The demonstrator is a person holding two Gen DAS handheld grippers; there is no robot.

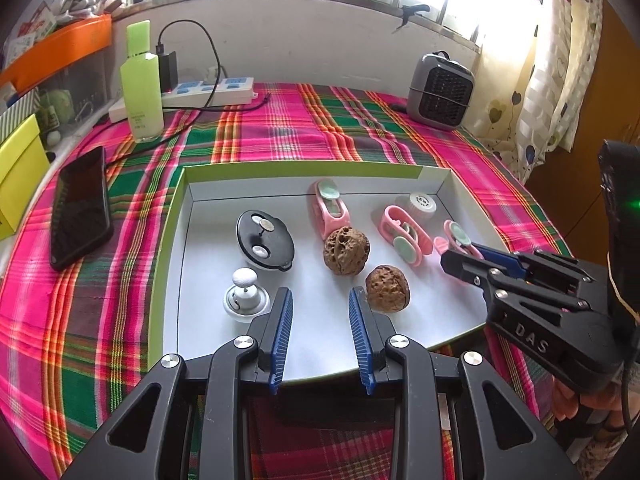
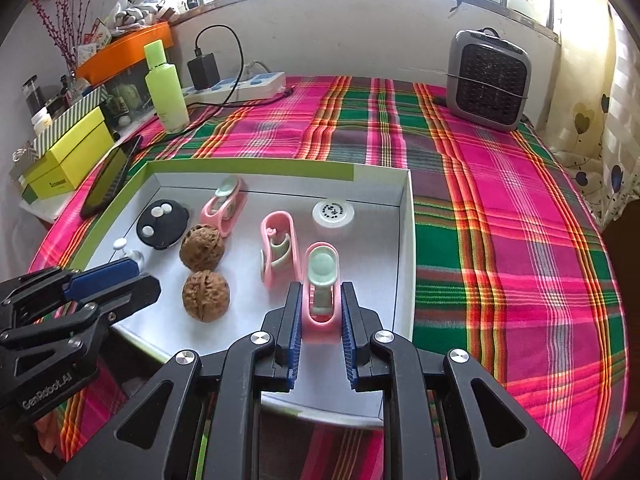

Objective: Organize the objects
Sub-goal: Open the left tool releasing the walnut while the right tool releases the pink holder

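Observation:
A shallow white tray [image 1: 173, 240] with a green rim lies on the plaid cloth. It holds two walnuts [image 1: 346, 250] [image 1: 387, 289], a black round lid [image 1: 264, 244], a small white knob [image 1: 245, 296], a white cap [image 1: 418, 205] and two loose pink clips [image 1: 328, 208] [image 1: 404, 240]. My right gripper [image 2: 321, 292] is shut on a third pink clip [image 2: 322, 276] over the tray's right part, near its side wall [image 2: 406, 260]. My left gripper [image 1: 320, 294] stands open above the tray's front edge with nothing between its pads; the nearer walnut lies just right of its right finger.
A black phone [image 1: 80, 208] lies left of the tray, with a green bottle [image 1: 141, 88] and a power strip [image 1: 208, 90] behind it. A grey heater [image 2: 488, 80] stands at the back right. Yellow boxes [image 2: 68, 156] and an orange bin [image 2: 124, 48] crowd the left edge.

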